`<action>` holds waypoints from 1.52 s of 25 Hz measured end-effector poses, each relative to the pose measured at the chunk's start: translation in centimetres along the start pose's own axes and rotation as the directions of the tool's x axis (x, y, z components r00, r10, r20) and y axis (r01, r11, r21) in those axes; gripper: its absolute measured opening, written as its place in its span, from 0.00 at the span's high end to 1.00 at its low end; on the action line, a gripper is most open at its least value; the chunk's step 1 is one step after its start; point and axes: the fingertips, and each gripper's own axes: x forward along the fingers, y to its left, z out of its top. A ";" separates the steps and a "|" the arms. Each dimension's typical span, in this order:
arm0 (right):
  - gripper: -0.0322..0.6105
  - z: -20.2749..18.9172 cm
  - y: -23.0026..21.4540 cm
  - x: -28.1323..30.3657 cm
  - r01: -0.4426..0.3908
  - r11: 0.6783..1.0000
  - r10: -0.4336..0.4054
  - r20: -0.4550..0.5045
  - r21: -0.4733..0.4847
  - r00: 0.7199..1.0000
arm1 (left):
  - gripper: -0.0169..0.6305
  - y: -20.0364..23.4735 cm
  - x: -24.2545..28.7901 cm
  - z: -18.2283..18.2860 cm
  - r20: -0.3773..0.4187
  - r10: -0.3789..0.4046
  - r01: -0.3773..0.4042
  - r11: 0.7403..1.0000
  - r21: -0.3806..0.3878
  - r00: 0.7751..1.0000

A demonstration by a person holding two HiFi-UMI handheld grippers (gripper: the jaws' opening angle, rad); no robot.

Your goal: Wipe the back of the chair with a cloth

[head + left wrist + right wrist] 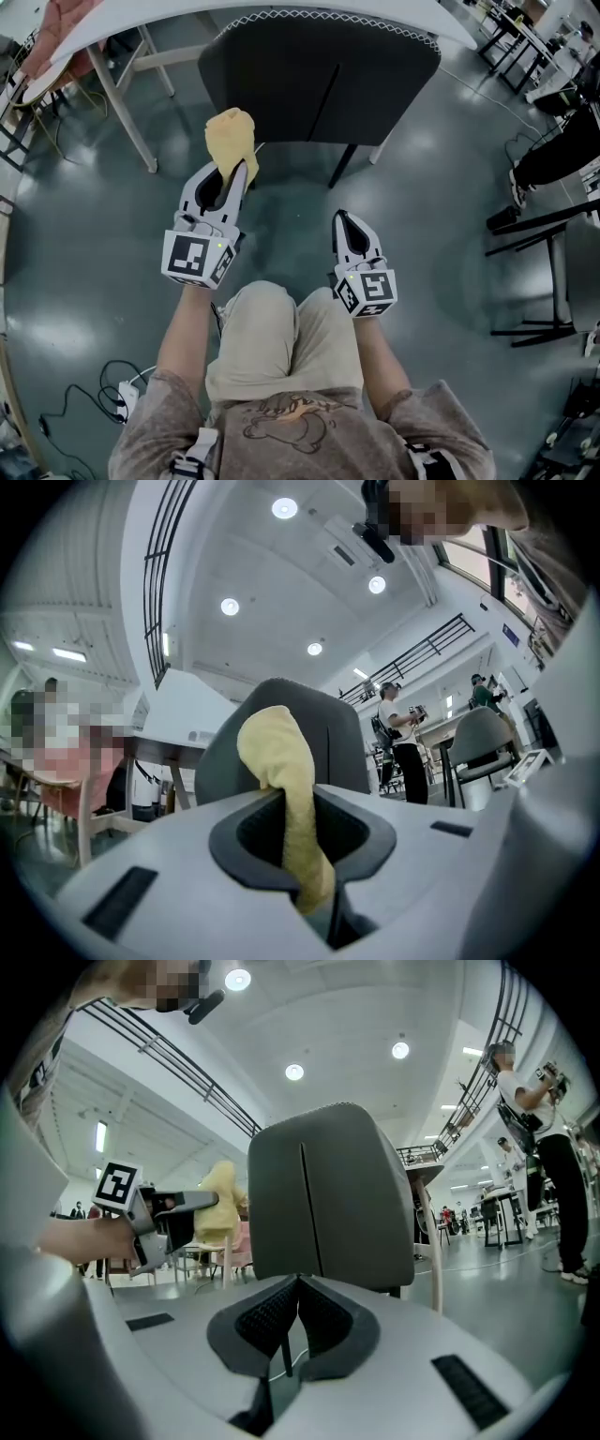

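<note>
Chair: in the head view you see only the backrest of the chair [319,84]. The near edge of the desk [394,21] covers its top rim. The seat is hidden behind the backrest.
Cloth: the lower end of the cloth [272,747] sinks out of sight between the jaws of your left tool [295,792].
Hands: hidden under the left tool and the right tool [339,220].
Pink bundle [66,23]: on the desk's left end, cut off by the picture's edge.
Bystanders [401,738]: too small to tell what they hold.
</note>
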 end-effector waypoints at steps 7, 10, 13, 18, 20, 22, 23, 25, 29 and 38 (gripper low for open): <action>0.91 0.5 0.8 0.3 -0.007 1.000 0.008 0.005 -0.010 1.000 | 0.88 7.6 0.2 5.0 0.063 0.090 -0.095 0.992 0.083 0.994; 0.91 0.2 1.1 0.3 -0.010 1.000 0.011 0.002 -0.007 1.000 | 0.88 9.2 1.3 6.8 0.090 0.079 -0.083 0.995 0.053 0.993; 0.91 0.4 1.1 0.3 -0.010 1.000 0.010 0.004 -0.007 1.000 | 0.88 9.3 2.8 8.2 0.093 0.049 -0.055 0.997 0.063 0.994; 0.91 0.8 1.4 0.2 -0.014 1.000 0.014 0.020 -0.011 1.000 | 0.88 8.4 4.4 8.7 0.082 0.018 -0.023 0.997 0.071 0.996; 0.91 0.9 1.5 -0.1 -0.016 1.000 0.017 0.026 -0.019 1.000 | 0.88 7.8 4.9 8.5 0.076 0.006 -0.012 0.997 0.070 0.997; 0.91 0.9 1.5 -0.3 -0.016 1.000 0.017 0.027 -0.020 0.999 | 0.88 7.1 5.6 8.5 0.072 -0.011 0.005 0.997 0.077 0.997; 0.91 0.8 1.5 -0.3 -0.016 1.000 0.017 0.027 -0.018 0.999 | 0.88 6.6 6.1 8.5 0.070 -0.024 0.018 0.996 0.082 0.997; 0.91 0.6 1.7 -0.3 -0.016 1.000 0.016 0.026 -0.015 1.000 | 0.88 5.5 6.9 8.5 0.067 -0.052 0.046 0.995 0.090 0.996; 0.91 0.2 2.1 -0.6 -0.016 1.000 0.016 0.026 -0.006 1.000 | 0.88 3.8 8.1 8.4 0.059 -0.094 0.090 0.993 0.081 0.994; 0.91 -0.6 1.1 -1.5 0.020 1.000 -0.020 0.023 0.007 1.000 | 0.88 0.3 10.8 7.7 0.032 -0.170 0.168 0.984 0.058 0.985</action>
